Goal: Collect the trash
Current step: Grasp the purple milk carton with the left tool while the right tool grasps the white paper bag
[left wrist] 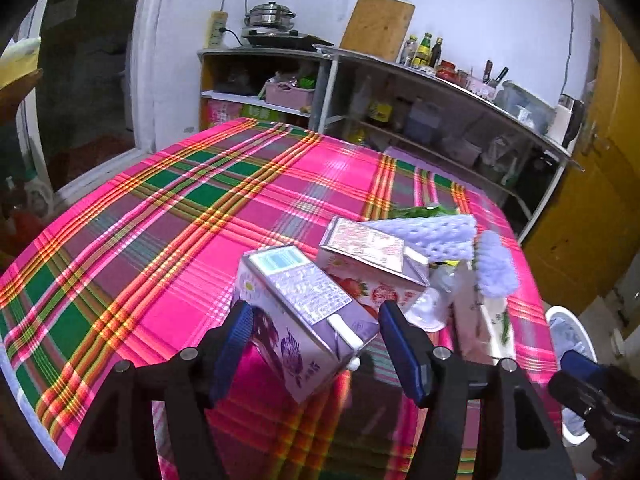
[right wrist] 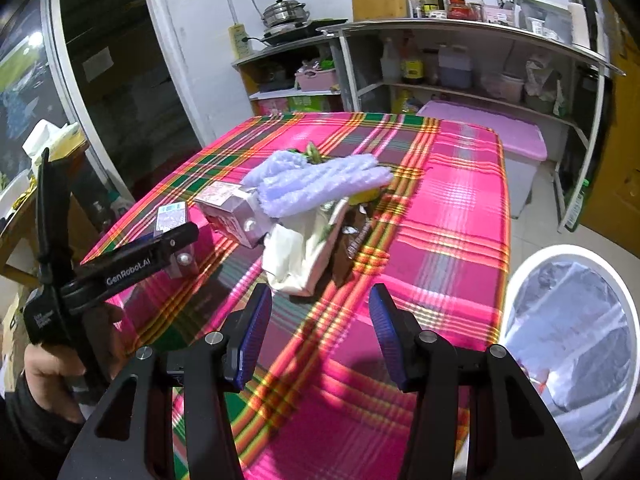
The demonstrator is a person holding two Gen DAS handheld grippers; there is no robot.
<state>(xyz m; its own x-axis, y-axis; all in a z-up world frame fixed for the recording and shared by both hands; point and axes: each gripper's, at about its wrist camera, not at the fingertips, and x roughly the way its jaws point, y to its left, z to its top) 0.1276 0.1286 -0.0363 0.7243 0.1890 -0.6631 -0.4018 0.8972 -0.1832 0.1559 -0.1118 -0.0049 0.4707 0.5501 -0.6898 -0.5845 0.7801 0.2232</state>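
My left claw [left wrist: 316, 344] gapes wide around a purple rectangular milk carton [left wrist: 298, 314]; my right claw [right wrist: 320, 336] hangs half-open, empty, short of the trash.

Two drink cartons [left wrist: 304, 312], two foam fruit nets [right wrist: 320, 188], one white bin [right wrist: 572, 336]

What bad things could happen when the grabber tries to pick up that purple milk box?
The left gripper is open around the purple milk carton, which lies near the table edge; a clumsy squeeze might push it off. It also lies right by the strawberry carton, so that could get bumped.
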